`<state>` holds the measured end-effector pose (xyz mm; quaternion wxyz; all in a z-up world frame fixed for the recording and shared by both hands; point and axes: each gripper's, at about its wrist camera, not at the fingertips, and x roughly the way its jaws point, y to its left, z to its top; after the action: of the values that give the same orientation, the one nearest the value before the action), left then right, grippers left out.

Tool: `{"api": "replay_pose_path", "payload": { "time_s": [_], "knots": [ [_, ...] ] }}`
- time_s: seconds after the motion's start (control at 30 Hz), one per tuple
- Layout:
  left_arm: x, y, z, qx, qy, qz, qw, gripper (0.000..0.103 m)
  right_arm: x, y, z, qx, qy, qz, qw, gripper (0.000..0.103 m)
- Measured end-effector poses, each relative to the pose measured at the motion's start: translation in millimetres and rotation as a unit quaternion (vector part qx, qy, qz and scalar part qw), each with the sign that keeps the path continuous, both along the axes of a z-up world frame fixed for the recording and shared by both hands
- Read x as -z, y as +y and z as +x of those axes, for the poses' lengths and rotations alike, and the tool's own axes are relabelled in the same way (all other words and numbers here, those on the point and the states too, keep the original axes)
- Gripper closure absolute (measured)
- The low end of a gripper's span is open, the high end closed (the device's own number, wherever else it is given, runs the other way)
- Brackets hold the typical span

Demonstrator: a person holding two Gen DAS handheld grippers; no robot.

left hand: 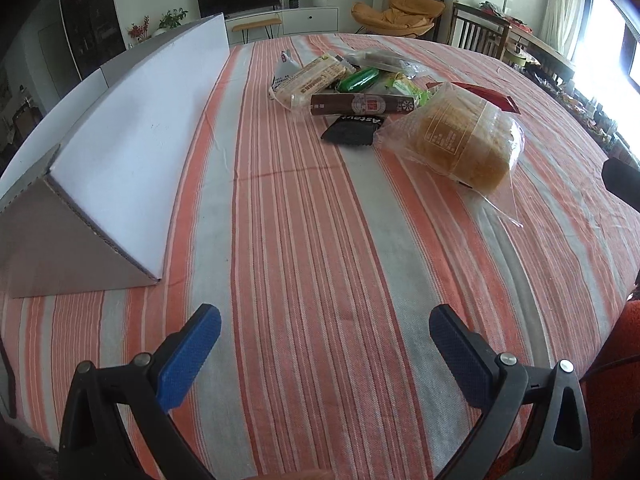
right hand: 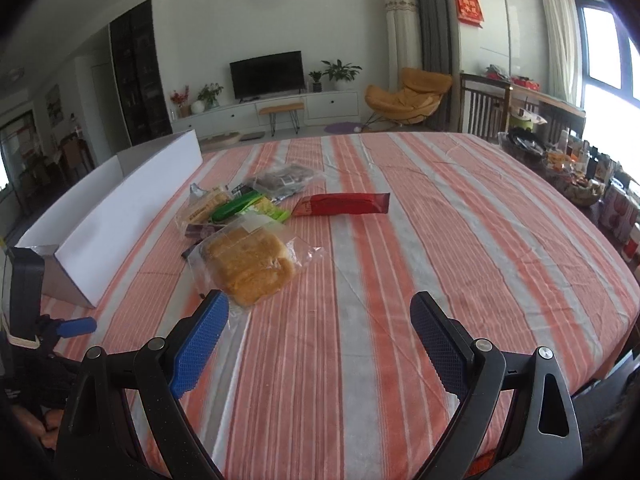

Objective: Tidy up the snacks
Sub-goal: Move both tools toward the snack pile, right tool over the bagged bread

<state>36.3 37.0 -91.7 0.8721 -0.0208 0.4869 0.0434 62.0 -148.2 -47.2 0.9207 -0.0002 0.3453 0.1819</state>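
I held my left claw (left hand: 325,330) low over the table with the orange, white and grey striped cloth (left hand: 304,240), its blue-padded fingers spread wide with nothing between them. My right claw (right hand: 319,320) hung over the same cloth, also spread wide and holding nothing. The snacks lay in a loose heap towards the middle of the table: a clear plastic bag of golden-brown bread (left hand: 464,140) sat nearest, just beside a long brown wrapped bar (left hand: 362,105) and a black packet with white lettering (left hand: 352,128). Behind those lay a green wrapped stick (left hand: 358,79) and a pale packet of crackers (left hand: 310,78), touching one another. From my right wrist view, a long red foil packet (right hand: 344,205) lay flat a little apart from the heap. A long white cardboard box with open flaps (left hand: 132,136) stood along the left side of the table, well apart from the snacks.
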Motion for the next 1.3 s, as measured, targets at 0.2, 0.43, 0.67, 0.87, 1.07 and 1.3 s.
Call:
{"api": "replay_pose_path", "payload": {
  "time_s": [0.2, 0.43, 0.67, 0.87, 1.07, 1.3],
  "knots": [
    [10, 13, 6, -0.011, 0.013, -0.005, 0.9998, 0.0, -4, 64, 51, -0.058, 0.039, -0.051, 0.996, 0.009],
    [9, 15, 5, -0.017, 0.012, -0.005, 0.9998, 0.0, 6, 144, 78, -0.12, 0.037, -0.139, 0.982, 0.009],
    [9, 16, 1, -0.006, -0.003, -0.004, 1.0, 0.0, 38, 132, 89, -0.113, 0.041, -0.221, 0.968, 0.009],
    [8, 17, 0, -0.009, -0.002, -0.004, 0.9999, 0.0, 31, 62, 105, -0.004, 0.025, -0.261, 0.965, 0.009],
    [9, 18, 3, -0.003, -0.004, -0.004, 1.0, 0.0, 11, -3, 71, 0.06, -0.006, -0.115, 0.992, 0.009],
    [8, 17, 4, -0.013, -0.005, -0.005, 0.9999, 0.0, 45, -58, 63, 0.151, 0.065, -0.029, 0.986, 0.009]
  ]
}}
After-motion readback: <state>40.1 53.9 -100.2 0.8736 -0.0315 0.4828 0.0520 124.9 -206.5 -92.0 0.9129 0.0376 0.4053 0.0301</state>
